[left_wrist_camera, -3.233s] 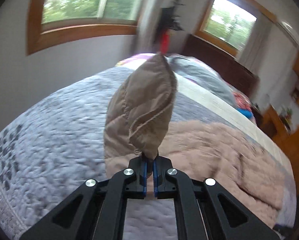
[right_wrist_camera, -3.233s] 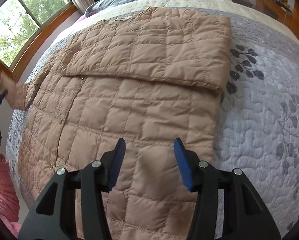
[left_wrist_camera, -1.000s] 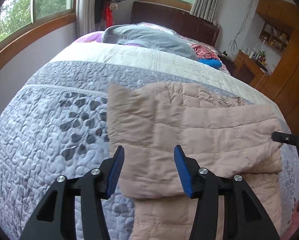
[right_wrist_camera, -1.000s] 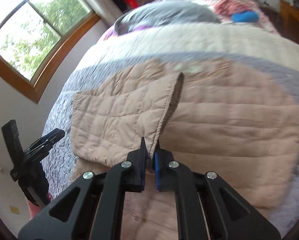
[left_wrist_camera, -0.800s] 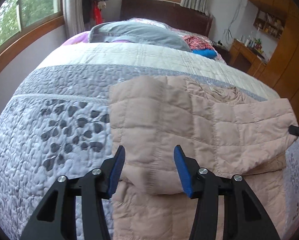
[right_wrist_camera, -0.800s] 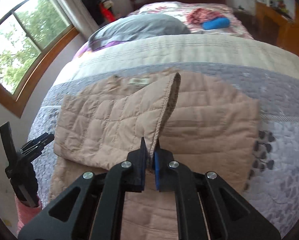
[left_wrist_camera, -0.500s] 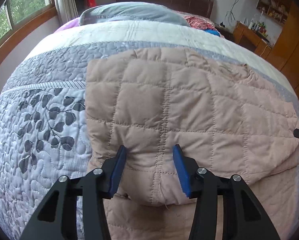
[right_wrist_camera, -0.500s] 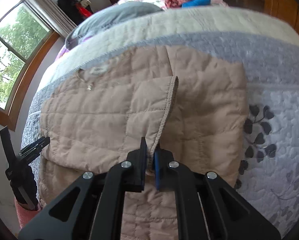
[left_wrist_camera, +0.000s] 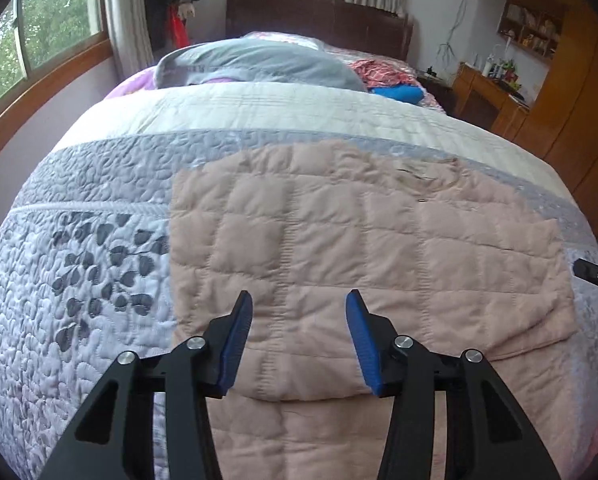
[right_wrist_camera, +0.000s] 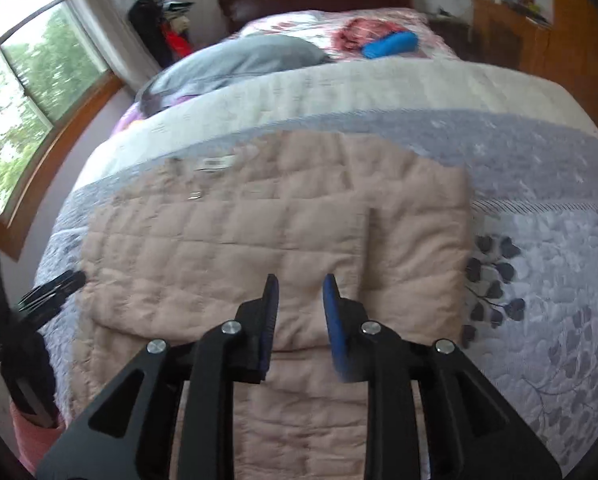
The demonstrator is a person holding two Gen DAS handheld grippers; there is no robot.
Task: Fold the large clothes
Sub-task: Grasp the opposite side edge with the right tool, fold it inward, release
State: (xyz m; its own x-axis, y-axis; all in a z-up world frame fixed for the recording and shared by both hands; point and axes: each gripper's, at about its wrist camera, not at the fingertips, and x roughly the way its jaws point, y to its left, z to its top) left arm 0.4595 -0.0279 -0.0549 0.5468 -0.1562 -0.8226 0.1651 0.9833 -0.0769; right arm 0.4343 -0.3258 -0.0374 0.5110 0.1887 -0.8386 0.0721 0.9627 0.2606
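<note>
Both views are fisheye, each mounted just behind its own gripper and looking forward and steeply down along the two fingers, which fill the bottom of the frame. The left wrist view looks past the left gripper point(left_wrist_camera: 297, 338) onto the folded jacket point(left_wrist_camera: 379, 240) close below, with the bed's headboard point(left_wrist_camera: 319, 20) at top centre and a window at upper left. The right wrist view looks past the right gripper point(right_wrist_camera: 301, 316) from slightly further right, the same jacket point(right_wrist_camera: 259, 248) at centre. Both share jacket, quilt point(left_wrist_camera: 79, 260), grey pillow point(left_wrist_camera: 259, 64) and headboard; the left gripper appears at the right view's left edge
</note>
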